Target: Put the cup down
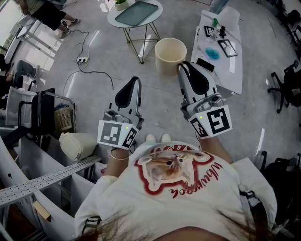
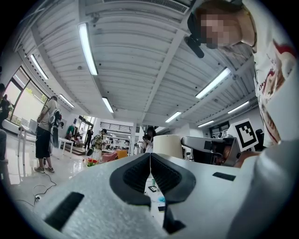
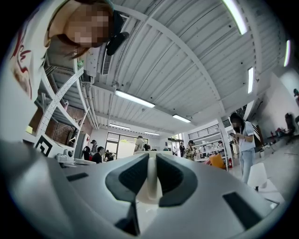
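A cream cup (image 1: 170,55) hangs in the air over the grey floor in the head view. My right gripper (image 1: 182,66) is shut on the near side of its rim. In the right gripper view the cup's pale wall (image 3: 152,184) stands pinched between the two dark pads. My left gripper (image 1: 135,79) is held to the left of the cup, apart from it, with nothing in it. Its pads (image 2: 140,172) meet in a thin line in the left gripper view, where the cup (image 2: 167,145) and the right gripper (image 2: 210,149) show beyond them.
A white table (image 1: 235,66) with a phone, frames and a blue object stands just right of the cup. Ahead is a round side table (image 1: 136,14) carrying a tray. A power strip with cable (image 1: 82,60) lies on the floor at left. An office chair (image 1: 287,84) is at the far right, and people stand in the distance.
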